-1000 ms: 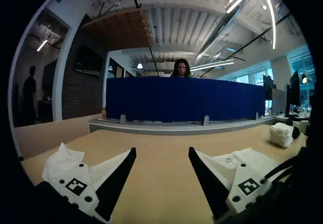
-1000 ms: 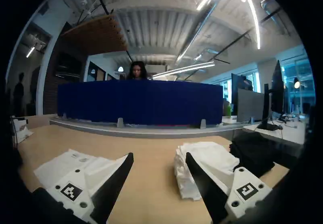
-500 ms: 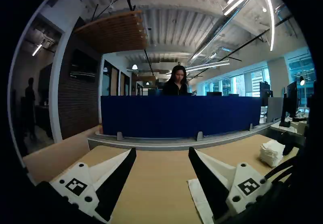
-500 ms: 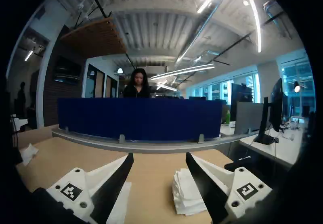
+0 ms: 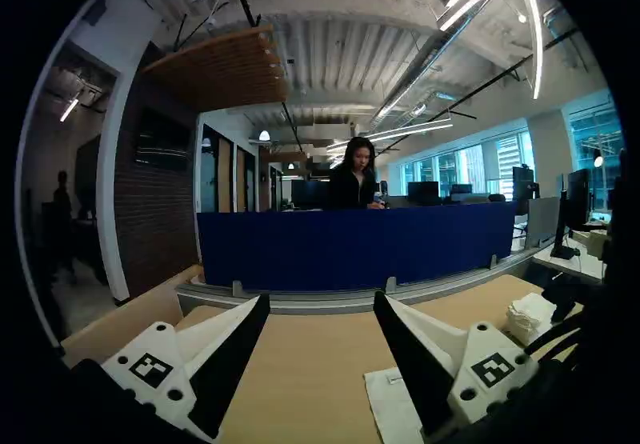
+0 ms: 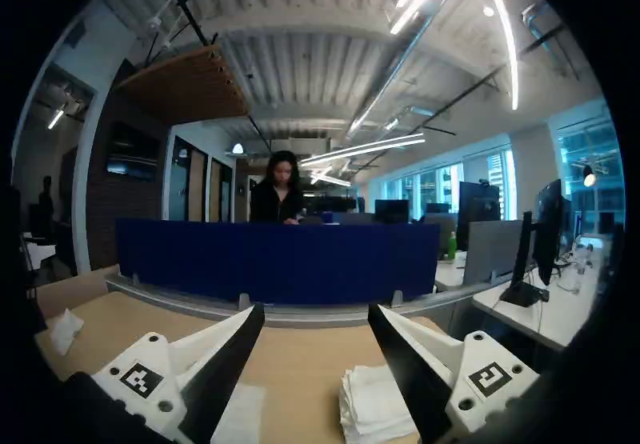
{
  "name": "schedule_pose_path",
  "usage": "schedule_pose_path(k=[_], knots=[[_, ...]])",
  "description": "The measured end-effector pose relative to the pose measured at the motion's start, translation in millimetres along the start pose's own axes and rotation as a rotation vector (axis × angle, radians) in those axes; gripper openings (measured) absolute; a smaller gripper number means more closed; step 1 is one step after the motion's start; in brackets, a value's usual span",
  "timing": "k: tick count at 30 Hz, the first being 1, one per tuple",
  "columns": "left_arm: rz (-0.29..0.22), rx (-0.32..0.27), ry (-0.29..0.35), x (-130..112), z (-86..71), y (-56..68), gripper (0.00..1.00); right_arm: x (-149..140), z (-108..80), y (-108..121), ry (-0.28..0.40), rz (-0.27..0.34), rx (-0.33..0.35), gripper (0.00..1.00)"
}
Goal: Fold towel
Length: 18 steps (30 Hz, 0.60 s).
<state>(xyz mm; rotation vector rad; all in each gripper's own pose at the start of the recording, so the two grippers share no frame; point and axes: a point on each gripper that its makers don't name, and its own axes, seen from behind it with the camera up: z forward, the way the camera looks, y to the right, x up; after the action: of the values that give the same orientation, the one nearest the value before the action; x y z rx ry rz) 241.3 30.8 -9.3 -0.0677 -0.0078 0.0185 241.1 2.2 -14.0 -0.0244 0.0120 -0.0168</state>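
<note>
— What do you have in the left gripper view?

— My left tool (image 5: 320,340) is over the tabletop (image 5: 312,380), its fingers spread wide with nothing between them. The towel (image 5: 386,402) lies flat at the tabletop's near edge, partly hidden by the tool's right-hand finger as I see it. A stack of folded towels (image 5: 530,316) sits toward the right edge, well apart from the flat one. A blue divider (image 5: 352,248) runs along the far edge, and a person (image 5: 352,186) stands behind it.

— And the right gripper view?

— My right tool (image 6: 316,348) is open too, and empty, over the tabletop. Here the stack sits by the near edge, just below the right-hand finger. The flat towel is beside it under the left-hand finger, with bare wood between the two. A crumpled cloth (image 6: 64,330) rests near the left edge. A monitor (image 6: 548,228) stands off to the right, beyond the tabletop.
</note>
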Motion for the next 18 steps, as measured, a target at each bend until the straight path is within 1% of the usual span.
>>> schedule_pose_path(k=[3,6,12,15,18], knots=[[0.006,-0.024,-0.023,1.2,0.3,9.8,0.96,-0.4,-0.3,1.9,-0.016,-0.012,0.011,1.0],[0.015,-0.063,-0.061,-3.4,0.4,21.8,0.96,-11.5,-0.7,0.1,-0.068,-0.029,0.045,1.0],[0.022,-0.147,-0.143,-12.6,-3.1,39.4,0.96,-39.7,-5.2,-19.0,-0.204,-0.093,0.18,1.0],[0.041,-0.19,-0.179,-17.1,-5.5,45.7,0.96,-49.6,-12.3,-32.5,-0.261,-0.138,0.267,1.0],[0.078,-0.235,-0.217,-23.6,-7.5,51.4,0.96,-58.9,-21.6,-45.6,-0.318,-0.183,0.348,1.0]])
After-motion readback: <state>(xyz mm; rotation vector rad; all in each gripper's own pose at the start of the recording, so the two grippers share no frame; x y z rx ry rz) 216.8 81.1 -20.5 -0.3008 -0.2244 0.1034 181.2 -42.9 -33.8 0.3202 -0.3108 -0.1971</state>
